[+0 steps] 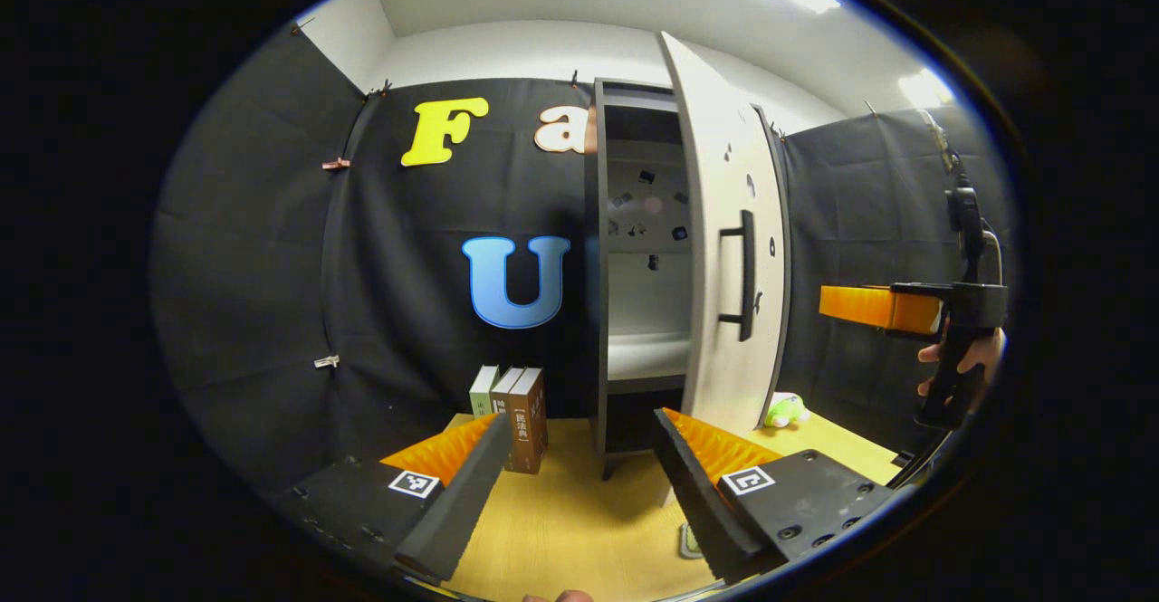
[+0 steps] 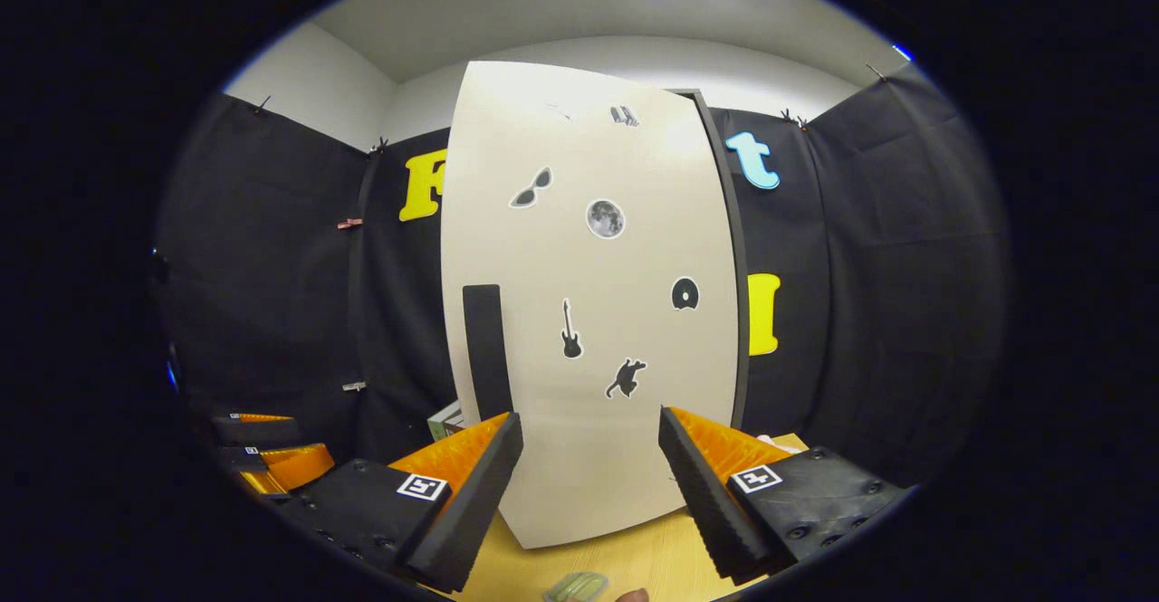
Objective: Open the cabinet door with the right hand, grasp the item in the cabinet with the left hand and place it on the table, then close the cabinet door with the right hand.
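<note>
The right gripper (image 2: 589, 484), fingers parted, is facing the white sticker-dotted cabinet door (image 2: 589, 312) filling the frame's centre, its black handle (image 2: 486, 353) lower left.

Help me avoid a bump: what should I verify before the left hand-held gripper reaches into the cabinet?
1. White cabinet door with the black bar handle swung open: ok.
2. Left hand-held gripper open with nothing between its fingers: ok.
3. Right hand-held gripper open and apart from the handle: ok.
4. Item to grasp in sight inside the cabinet: cannot tell; the pale shelf looks bare and the compartment below it is dark.
5. Free spot on the yellow wooden table in front of the cabinet for setting the item down: ok.
</note>
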The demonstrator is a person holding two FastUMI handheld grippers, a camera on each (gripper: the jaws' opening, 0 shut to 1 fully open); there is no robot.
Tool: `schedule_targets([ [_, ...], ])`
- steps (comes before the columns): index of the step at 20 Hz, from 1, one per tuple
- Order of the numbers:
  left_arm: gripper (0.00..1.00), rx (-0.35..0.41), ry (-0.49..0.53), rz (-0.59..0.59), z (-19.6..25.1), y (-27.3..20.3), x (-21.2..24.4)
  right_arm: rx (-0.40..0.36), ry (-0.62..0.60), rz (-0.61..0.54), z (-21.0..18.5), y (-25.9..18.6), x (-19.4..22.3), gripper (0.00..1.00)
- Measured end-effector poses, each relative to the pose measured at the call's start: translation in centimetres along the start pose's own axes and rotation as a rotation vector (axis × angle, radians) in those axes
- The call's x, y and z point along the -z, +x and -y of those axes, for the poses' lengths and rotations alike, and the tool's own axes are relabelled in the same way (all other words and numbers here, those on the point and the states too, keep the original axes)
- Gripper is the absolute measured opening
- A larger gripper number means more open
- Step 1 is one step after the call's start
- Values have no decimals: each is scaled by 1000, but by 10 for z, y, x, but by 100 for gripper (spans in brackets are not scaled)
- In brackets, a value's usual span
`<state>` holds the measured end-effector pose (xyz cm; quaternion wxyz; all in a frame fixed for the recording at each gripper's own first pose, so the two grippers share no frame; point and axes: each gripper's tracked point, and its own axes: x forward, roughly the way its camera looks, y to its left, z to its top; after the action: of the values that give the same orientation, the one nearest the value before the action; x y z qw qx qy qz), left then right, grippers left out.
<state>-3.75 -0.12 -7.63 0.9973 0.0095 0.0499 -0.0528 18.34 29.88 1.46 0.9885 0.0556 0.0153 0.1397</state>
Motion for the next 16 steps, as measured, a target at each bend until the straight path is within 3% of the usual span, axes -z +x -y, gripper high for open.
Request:
schedule_targets([
  [16, 98, 16, 12, 56, 16, 18, -30, 88, -28, 16, 29, -29, -7, 98],
])
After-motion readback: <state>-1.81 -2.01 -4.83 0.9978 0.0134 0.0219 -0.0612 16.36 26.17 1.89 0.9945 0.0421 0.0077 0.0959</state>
